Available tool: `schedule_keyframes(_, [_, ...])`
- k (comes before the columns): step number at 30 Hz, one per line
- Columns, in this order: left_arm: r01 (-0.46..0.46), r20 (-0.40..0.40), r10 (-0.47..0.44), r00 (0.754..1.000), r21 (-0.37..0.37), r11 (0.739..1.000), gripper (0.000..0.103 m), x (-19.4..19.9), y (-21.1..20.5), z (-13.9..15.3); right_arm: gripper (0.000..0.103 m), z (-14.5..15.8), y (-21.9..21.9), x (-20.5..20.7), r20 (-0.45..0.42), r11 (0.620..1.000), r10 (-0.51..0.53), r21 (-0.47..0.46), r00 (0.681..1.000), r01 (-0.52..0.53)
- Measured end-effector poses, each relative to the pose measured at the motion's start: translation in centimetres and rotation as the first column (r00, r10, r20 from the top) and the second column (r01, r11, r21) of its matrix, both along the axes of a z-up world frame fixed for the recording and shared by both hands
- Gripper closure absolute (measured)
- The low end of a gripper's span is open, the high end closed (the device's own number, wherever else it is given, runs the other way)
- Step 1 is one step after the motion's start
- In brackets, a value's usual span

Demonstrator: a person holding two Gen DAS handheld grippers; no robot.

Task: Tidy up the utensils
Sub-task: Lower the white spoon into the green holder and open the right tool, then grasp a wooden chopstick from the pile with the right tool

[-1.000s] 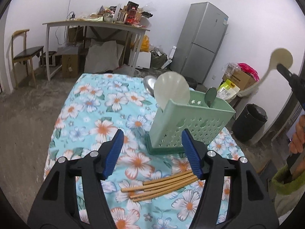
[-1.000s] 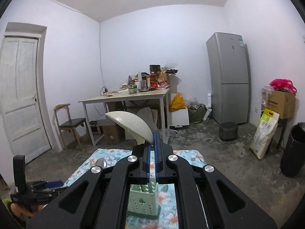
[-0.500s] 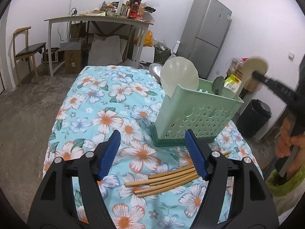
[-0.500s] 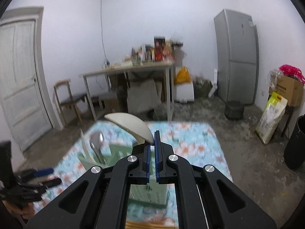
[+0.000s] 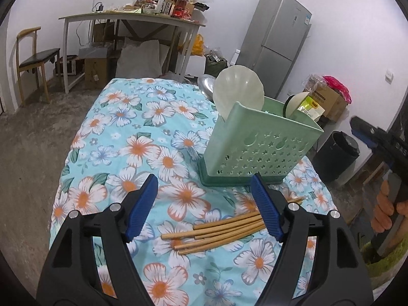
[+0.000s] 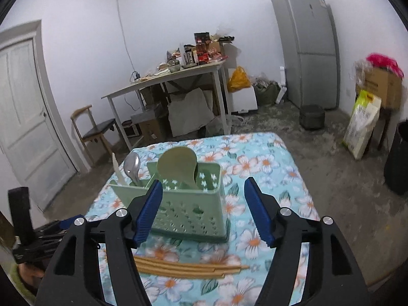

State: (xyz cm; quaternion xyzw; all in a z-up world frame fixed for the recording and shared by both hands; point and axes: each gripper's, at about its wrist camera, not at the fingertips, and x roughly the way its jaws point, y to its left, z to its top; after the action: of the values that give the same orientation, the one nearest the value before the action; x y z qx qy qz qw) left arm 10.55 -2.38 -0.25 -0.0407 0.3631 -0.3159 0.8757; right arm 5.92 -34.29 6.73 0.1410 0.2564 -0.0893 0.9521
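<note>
A green perforated utensil holder (image 5: 262, 148) (image 6: 188, 204) stands on the floral tablecloth (image 5: 127, 132). In it are a pale scalloped ladle (image 5: 238, 94), a metal spoon (image 6: 132, 164) and a beige spoon (image 6: 178, 165) (image 5: 295, 104). Several wooden chopsticks (image 5: 224, 229) (image 6: 188, 267) lie on the cloth in front of the holder. My left gripper (image 5: 204, 178) hovers over the chopsticks, its jaws opening with nothing between the pads. My right gripper (image 6: 203, 182) faces the holder, its jaws opening and empty. It also shows at the right edge of the left wrist view, right gripper (image 5: 367, 135).
Behind the bed-like surface stand a cluttered table (image 5: 132, 17), a chair (image 5: 33, 58) and a grey fridge (image 5: 275, 40). A black bin (image 5: 339, 155), cardboard boxes (image 5: 329, 99) and a feed bag (image 6: 362, 125) stand at the right. A white door (image 6: 23, 117) is at the left.
My right gripper sank toward the holder and opened, letting go of the beige spoon, which now stands in the holder. My left gripper's jaws spread a little wider.
</note>
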Motion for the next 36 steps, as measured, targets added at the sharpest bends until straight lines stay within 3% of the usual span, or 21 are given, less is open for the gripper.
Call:
schedule_keyframes(5, [0.003,0.005,-0.003,1.000,0.009,1.000,0.032,-0.7,0.6,0.0,0.037,-2.3,-0.5,-1.8,-0.066,0.991,0.012,0.137,0.998,-0.003])
schedule_keyframes(10, [0.075,0.055,-0.080,0.995,0.089,0.993,0.032,-2.7,-0.4,-0.2,0.037,-5.9,-0.1,-2.7,-0.160,0.970,0.025,0.241,0.987,0.014])
schedule_keyframes(19, [0.231,0.128,-0.275,0.953,0.279,0.932,0.036,-7.2,-4.7,-2.4,0.037,-11.6,-0.7,-3.8,-0.242,0.878,0.084,0.476,0.967,0.043])
schedule_keyframes(23, [0.247,0.099,-0.284,0.954,0.283,0.927,0.041,-7.7,-5.2,-3.3,0.037,-13.3,-1.5,-3.5,-0.226,0.794,0.120,0.606,0.967,0.044])
schedule_keyframes(27, [0.222,0.070,-0.248,0.966,0.263,0.939,0.048,-7.2,-4.7,-3.9,0.041,-15.7,-2.7,-2.8,-0.218,0.672,0.131,0.736,0.967,0.075])
schedule_keyframes(32, [0.188,0.041,-0.203,0.978,0.235,0.954,0.057,-5.9,-3.6,-4.2,0.046,-18.2,-3.6,-1.4,-0.238,0.535,0.114,0.832,0.965,0.143])
schedule_keyframes(36, [0.170,0.012,-0.176,0.984,0.204,0.964,0.066,-4.9,-2.7,-4.4,0.050,-19.7,-3.3,-0.7,-0.261,0.484,0.089,0.855,0.961,0.188])
